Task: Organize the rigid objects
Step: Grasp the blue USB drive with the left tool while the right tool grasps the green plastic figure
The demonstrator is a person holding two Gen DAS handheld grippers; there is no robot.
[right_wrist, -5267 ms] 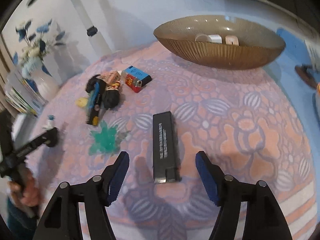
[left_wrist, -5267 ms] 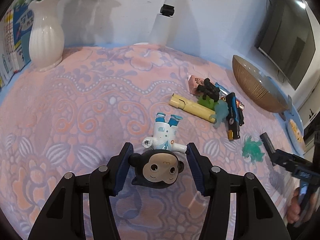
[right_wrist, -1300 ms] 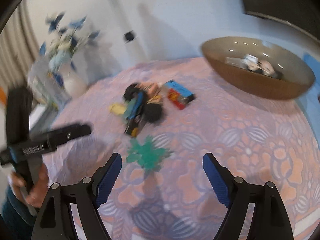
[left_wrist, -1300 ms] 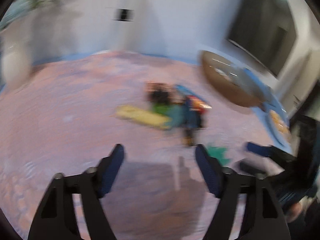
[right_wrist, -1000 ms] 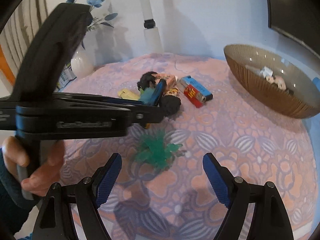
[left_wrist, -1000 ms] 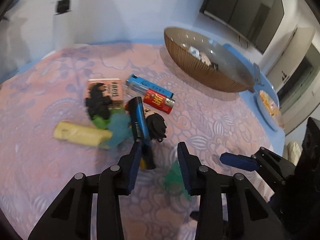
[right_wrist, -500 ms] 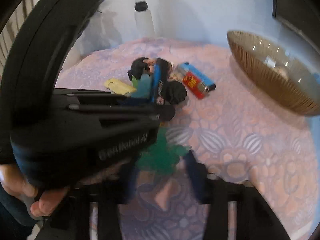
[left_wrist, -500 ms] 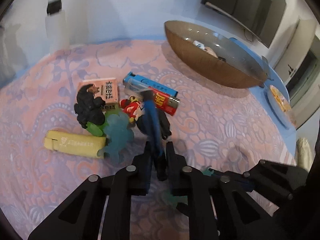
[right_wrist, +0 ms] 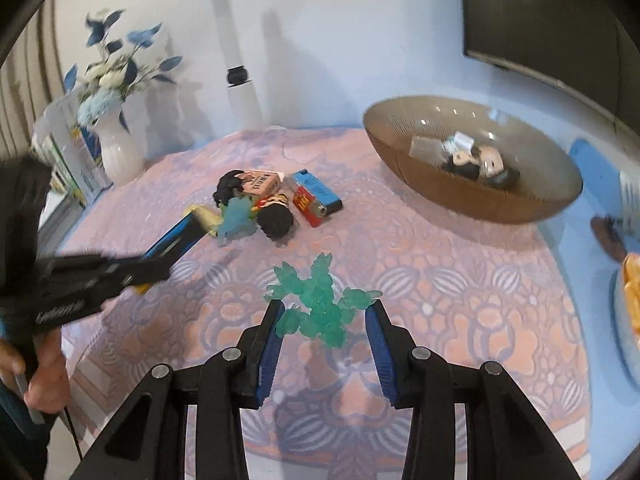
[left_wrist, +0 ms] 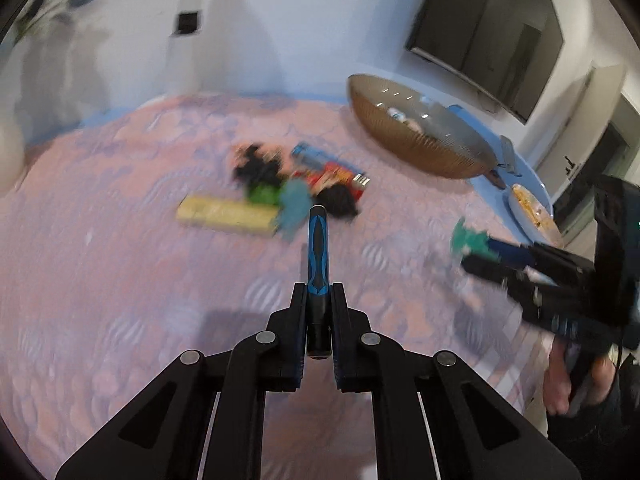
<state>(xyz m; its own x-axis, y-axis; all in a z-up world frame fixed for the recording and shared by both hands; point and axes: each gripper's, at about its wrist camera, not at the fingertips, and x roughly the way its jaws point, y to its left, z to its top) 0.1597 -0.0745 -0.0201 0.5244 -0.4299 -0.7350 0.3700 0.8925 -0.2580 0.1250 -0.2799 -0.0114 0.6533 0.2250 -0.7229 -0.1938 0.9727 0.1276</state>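
My left gripper (left_wrist: 318, 304) is lifted above the tabletop (left_wrist: 120, 280), fingers clamped on a blue pen (left_wrist: 318, 256). My right gripper (right_wrist: 325, 320) is low, its fingers apart around the green figure (right_wrist: 320, 300).

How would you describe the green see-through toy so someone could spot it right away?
Start at the brown bowl on the pink patterned tablecloth, then look toward the camera from the pile of small toys. The translucent green spiky figure lies alone, between the open jaws of the right gripper; its paler blue-green twin sits in the pile.
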